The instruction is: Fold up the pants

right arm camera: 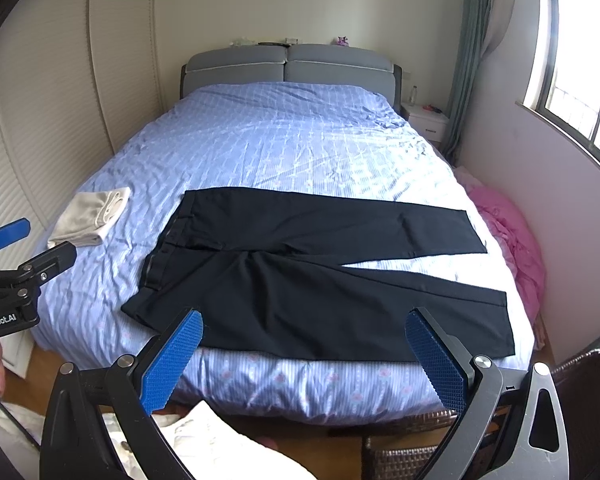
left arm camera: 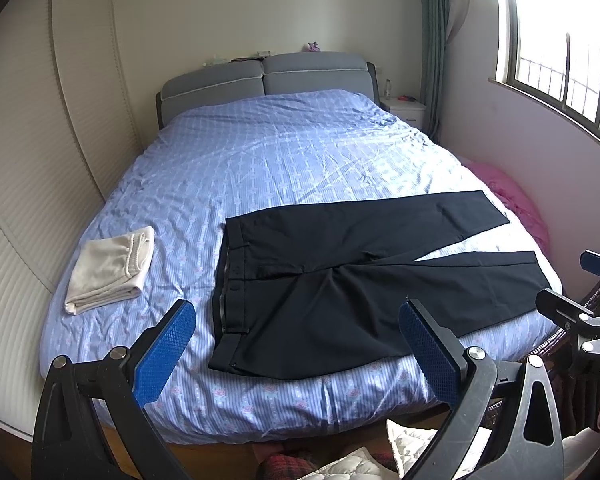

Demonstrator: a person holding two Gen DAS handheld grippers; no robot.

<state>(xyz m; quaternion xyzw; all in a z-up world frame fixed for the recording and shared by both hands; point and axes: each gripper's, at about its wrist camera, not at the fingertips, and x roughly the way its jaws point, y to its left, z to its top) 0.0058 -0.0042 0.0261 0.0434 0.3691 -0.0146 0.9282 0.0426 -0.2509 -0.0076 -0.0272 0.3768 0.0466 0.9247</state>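
From your left wrist camera, the pants (left arm camera: pixel 340 280) lie flat and unfolded on the near end of the bed (left arm camera: pixel 260 152) — one dark, near-black pair, waistband toward the left with a button and belt loops showing, both legs running off to the right and spreading into a narrow V with blue sheet between them. The cloth looks smooth, with only a few creases at the crotch. Your left gripper (left arm camera: pixel 296 356) hangs above the bed's foot edge, its two blue pads wide apart and nothing between them. One folded cream garment (left arm camera: pixel 108 268) sits on the sheet left of the pants, well apart from them. At the right edge you can see part of your right gripper (left arm camera: pixel 580 292), with the letters "DA" readable on its black frame.

From your right wrist camera, the same pair lies across the bed's near end, waistband left, two hems right; the nearer leg reaches close to the bed's foot edge. Your right gripper (right arm camera: pixel 304 360) hovers over that edge with its fingers spread and empty. Your left gripper (right arm camera: pixel 32 240) shows at the left, jaws parted, and its body carries white lettering that reads "enRobot.AI" — the start is cut off. A pink heap of fabric (right arm camera: pixel 512 232) lies beside the bed on the right.
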